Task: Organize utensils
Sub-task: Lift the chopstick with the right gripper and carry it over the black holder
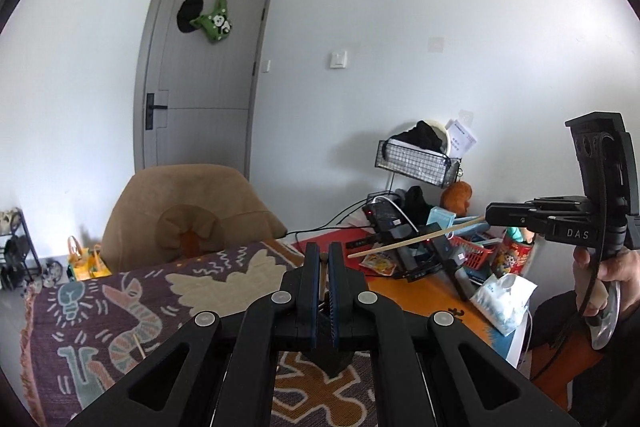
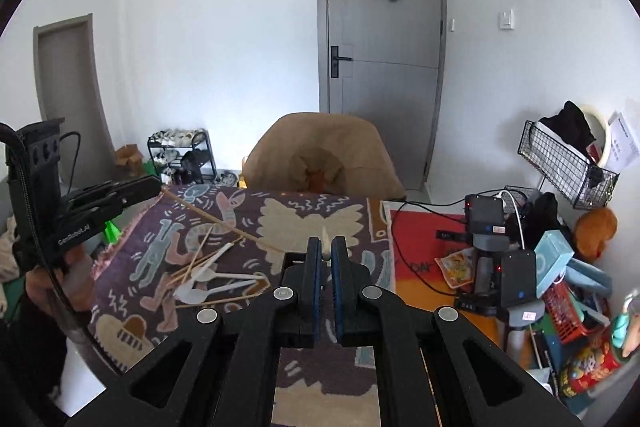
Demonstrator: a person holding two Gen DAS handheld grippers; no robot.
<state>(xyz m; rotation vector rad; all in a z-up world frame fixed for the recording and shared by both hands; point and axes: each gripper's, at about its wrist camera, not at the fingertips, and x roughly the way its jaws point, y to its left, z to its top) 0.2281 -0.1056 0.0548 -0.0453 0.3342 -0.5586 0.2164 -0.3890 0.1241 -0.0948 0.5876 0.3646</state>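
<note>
In the left wrist view my left gripper [image 1: 323, 251] is shut on a wooden chopstick [image 1: 322, 269], seen end-on between the pads. My right gripper [image 1: 489, 217], held by a hand at the right, is shut on another chopstick [image 1: 412, 239] that slants down to the left. In the right wrist view my right gripper [image 2: 326, 245] pinches that chopstick's pale end [image 2: 326, 235]. The left gripper [image 2: 158, 185] holds its chopstick [image 2: 224, 223] above the patterned cloth [image 2: 304, 215]. A pile of white plastic spoons [image 2: 208, 279] and wooden chopsticks [image 2: 192, 263] lies on the cloth below.
A tan padded chair [image 2: 320, 155] stands behind the cloth-covered table. To the right lie cabled black devices [image 2: 486, 215], a red basket [image 2: 566, 311], a snack packet [image 2: 456, 265] and a tissue pack [image 1: 502, 301]. A wire basket [image 2: 568, 163] hangs on the wall.
</note>
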